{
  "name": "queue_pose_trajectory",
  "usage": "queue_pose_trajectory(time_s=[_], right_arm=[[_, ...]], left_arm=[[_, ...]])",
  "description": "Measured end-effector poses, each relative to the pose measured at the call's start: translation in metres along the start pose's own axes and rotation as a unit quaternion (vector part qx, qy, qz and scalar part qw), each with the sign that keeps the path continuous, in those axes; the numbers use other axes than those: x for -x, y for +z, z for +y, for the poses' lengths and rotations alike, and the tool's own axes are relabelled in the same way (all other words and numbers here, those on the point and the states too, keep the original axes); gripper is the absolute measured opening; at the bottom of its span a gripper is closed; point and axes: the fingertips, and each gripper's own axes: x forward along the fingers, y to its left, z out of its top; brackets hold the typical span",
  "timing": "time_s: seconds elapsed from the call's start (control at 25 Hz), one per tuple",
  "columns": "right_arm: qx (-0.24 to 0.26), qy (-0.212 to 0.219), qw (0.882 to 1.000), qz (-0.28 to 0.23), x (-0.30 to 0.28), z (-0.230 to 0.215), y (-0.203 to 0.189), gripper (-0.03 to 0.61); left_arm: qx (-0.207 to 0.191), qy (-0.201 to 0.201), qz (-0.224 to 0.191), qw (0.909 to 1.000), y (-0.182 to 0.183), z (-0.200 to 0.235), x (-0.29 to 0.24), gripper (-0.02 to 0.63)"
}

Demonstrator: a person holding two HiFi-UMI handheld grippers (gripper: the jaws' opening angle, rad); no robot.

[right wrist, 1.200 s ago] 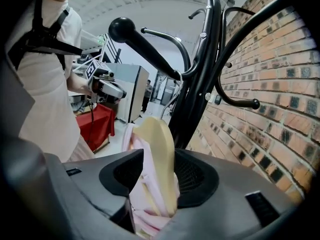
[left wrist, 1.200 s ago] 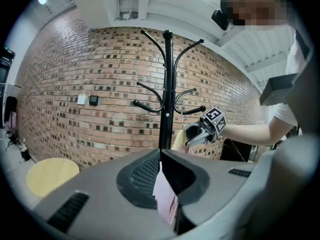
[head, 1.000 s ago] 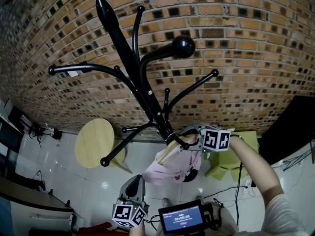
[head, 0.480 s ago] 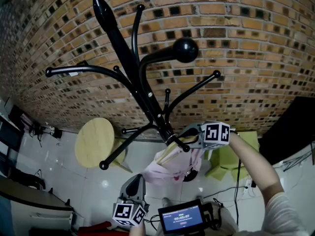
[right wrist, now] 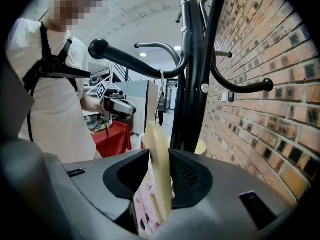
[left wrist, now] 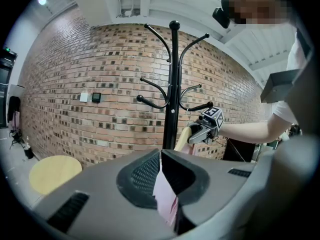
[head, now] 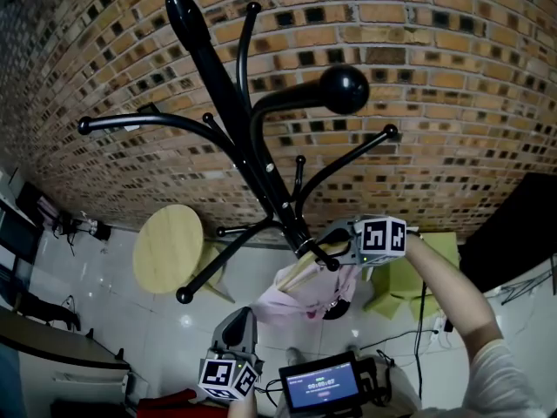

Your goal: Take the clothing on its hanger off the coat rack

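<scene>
Low on the coat rack (head: pixel 252 159), my right gripper's (right wrist: pixel 157 184) jaws have just been closing partway and now clamp the wooden hanger (right wrist: pixel 159 154) carrying the pink clothing (head: pixel 300 299). My left gripper (left wrist: pixel 167 184) pinches its fabric. Next I judge a lift clear of the hook (right wrist: pixel 131 63).

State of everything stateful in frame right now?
coat rack: upright
hanger: hooked on a rack arm, clamped
pink garment: draped on hanger, fabric pinched
left hand-held gripper: shut on pink garment
right hand-held gripper: jaws have just been closing, shut on hanger
screen: lit
</scene>
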Motion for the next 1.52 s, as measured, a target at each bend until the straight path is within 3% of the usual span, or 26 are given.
queue_pose_trajectory(time_s=[0.48,1.52], right_arm=[[0.006,-0.004,1.0,-0.009,0.001,0.009,0.005,0.066],[-0.034,-0.027,0.999,-0.019,0.003,0.021,-0.003,0.055]], left_arm=[[0.001,-0.009,0.004,1.0,0.0,-0.003,-0.003,0.023],[-0.017,-0.007,0.005,0.9998,-0.015,-0.026,0.025,0.023]])
